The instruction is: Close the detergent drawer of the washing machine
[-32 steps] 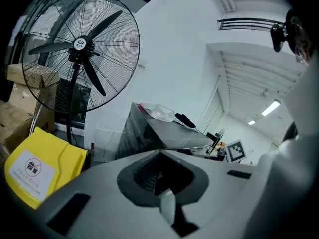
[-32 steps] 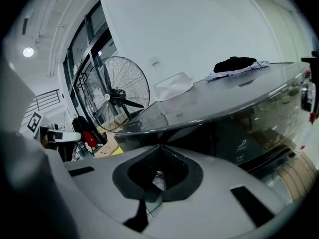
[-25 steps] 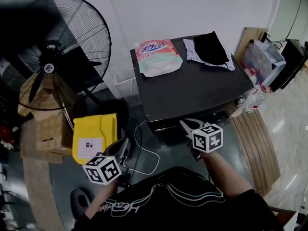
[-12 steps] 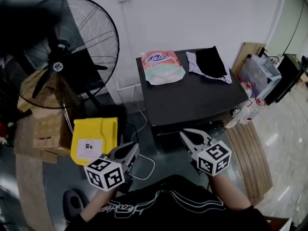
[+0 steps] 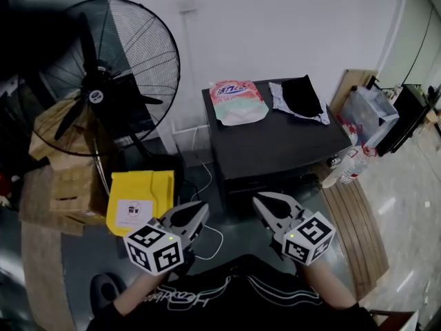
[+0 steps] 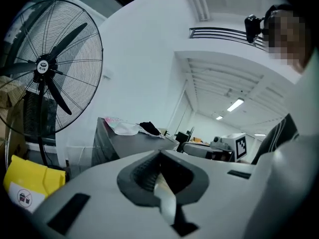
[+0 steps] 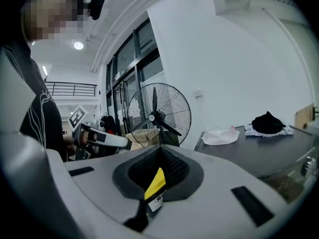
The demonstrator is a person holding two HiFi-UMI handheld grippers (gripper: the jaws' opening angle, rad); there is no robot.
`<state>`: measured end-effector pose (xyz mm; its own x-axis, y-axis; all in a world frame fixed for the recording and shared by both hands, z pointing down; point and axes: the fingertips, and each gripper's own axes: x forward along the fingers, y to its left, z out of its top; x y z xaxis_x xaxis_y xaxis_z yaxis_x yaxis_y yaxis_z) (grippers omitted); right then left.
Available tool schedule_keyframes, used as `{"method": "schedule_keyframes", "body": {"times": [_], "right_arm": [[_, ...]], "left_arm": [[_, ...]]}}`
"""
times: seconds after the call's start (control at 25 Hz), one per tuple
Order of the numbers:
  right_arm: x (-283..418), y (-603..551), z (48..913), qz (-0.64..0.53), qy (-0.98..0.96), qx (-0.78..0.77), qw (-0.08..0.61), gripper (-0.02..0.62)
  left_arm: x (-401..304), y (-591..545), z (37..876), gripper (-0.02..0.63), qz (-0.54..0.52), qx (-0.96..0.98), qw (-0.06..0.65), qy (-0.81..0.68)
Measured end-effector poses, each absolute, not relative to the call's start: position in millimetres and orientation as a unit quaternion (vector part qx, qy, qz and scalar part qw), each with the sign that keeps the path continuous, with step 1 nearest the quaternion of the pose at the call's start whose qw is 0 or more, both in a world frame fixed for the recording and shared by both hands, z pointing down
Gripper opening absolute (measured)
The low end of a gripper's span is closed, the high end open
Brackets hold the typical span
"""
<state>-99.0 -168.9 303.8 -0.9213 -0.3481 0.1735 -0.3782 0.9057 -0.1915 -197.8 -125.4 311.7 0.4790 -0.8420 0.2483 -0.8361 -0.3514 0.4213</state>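
The dark washing machine (image 5: 282, 140) stands against the white wall, seen from above. Its front face (image 5: 265, 179) is in shadow and I cannot make out the detergent drawer there. My left gripper (image 5: 195, 216) and right gripper (image 5: 265, 205) are both held close to my body, short of the machine's front, touching nothing. Each has its jaws together and holds nothing. In the left gripper view the machine (image 6: 124, 142) lies ahead beyond the left gripper (image 6: 159, 156). In the right gripper view the machine's top (image 7: 269, 148) is at the right of the right gripper (image 7: 160, 151).
A pink detergent pouch (image 5: 238, 102) and black and white clothes (image 5: 300, 96) lie on the machine's top. A large standing fan (image 5: 110, 81) is at the left, a yellow box (image 5: 141, 198) and cardboard boxes (image 5: 69, 185) below it. Wooden boards (image 5: 351, 226) and a plastic bin (image 5: 372, 112) are at the right.
Both grippers have drawn back from the machine toward my body; the right one was at the machine's front a second ago. The head view has pulled back and upward.
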Motion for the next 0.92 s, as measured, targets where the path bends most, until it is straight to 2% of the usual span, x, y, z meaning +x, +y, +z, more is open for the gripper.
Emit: {"method": "schedule_keyframes", "body": {"times": [0.92], "right_arm": [[-113,-128,331,0.173,-0.964,0.188,0.076,0.026]], "left_arm": [[-210,-95,326,0.023,-0.007,0.832,0.26,-0.49]]}}
